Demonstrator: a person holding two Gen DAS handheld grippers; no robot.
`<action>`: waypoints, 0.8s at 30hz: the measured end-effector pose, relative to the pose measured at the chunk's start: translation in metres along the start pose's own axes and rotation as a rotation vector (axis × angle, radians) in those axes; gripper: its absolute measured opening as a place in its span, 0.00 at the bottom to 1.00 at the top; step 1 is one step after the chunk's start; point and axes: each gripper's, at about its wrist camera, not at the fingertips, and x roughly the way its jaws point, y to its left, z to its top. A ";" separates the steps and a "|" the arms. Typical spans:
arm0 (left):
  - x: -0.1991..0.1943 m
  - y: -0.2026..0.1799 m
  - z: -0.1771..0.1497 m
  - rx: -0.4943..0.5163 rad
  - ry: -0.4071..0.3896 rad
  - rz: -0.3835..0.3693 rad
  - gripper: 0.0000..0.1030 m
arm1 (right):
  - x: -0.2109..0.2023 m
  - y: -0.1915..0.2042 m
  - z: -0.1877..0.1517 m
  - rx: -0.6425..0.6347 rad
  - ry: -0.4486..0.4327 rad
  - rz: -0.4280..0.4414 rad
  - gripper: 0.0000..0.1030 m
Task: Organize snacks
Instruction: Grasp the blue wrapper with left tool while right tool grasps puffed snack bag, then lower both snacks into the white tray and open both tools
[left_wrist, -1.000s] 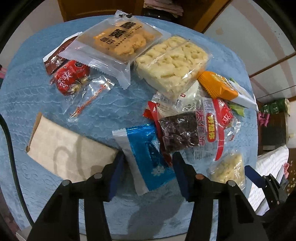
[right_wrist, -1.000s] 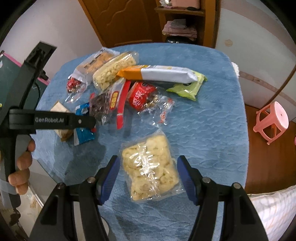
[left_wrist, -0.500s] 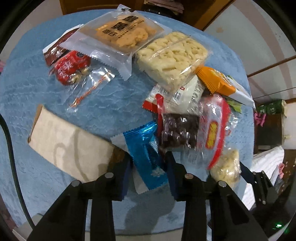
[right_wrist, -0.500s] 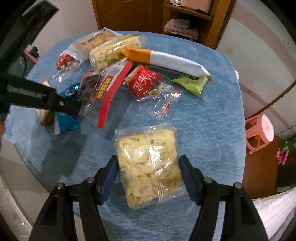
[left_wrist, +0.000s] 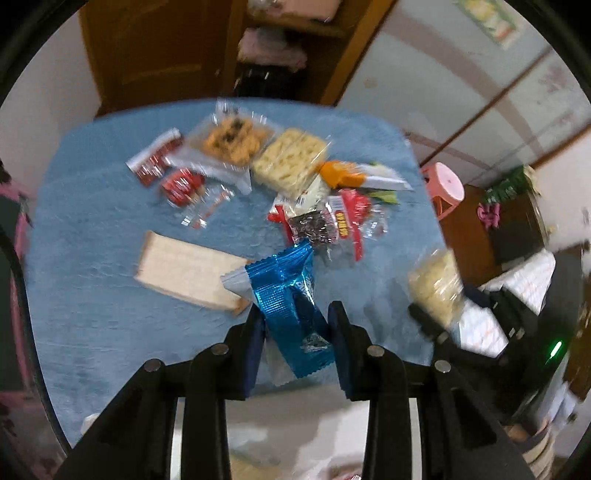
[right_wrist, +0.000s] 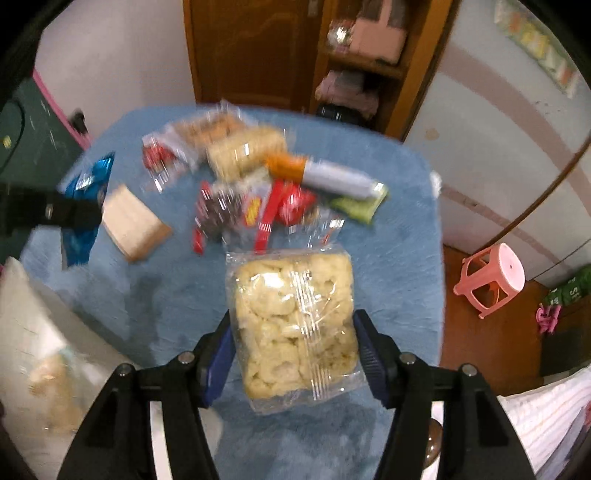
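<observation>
My left gripper (left_wrist: 295, 314) is shut on a blue foil snack packet (left_wrist: 284, 291), held up off the blue tablecloth (left_wrist: 92, 295). In the right wrist view that packet (right_wrist: 88, 181) hangs at the far left from the left gripper's fingers (right_wrist: 74, 214). My right gripper (right_wrist: 294, 319) has a clear bag of pale puffed snacks (right_wrist: 291, 288) between its blue pads. Its jaws are closing and press on both sides of the bag, which is lifted above the cloth. The left wrist view shows the same bag (left_wrist: 436, 288) at the right.
A flat tan packet (left_wrist: 184, 269) lies left of centre. A heap of mixed snack bags (left_wrist: 288, 166) fills the table's far half. A pink stool (right_wrist: 495, 280) stands on the floor to the right, and something white (right_wrist: 29, 332) lies off the near-left table edge.
The left gripper shut on the blue packet and rose with it. The right gripper lifted the puffed-snack bag off the cloth. Both views now sit higher and are blurred.
</observation>
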 end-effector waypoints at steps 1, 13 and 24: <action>-0.012 0.000 -0.005 0.017 -0.017 0.003 0.32 | -0.012 0.001 0.001 0.010 -0.023 0.005 0.60; -0.148 0.008 -0.114 0.174 -0.272 -0.054 0.32 | -0.179 0.043 -0.035 0.205 -0.322 0.220 0.60; -0.185 -0.004 -0.176 0.228 -0.424 -0.020 0.32 | -0.233 0.080 -0.066 0.225 -0.429 0.246 0.60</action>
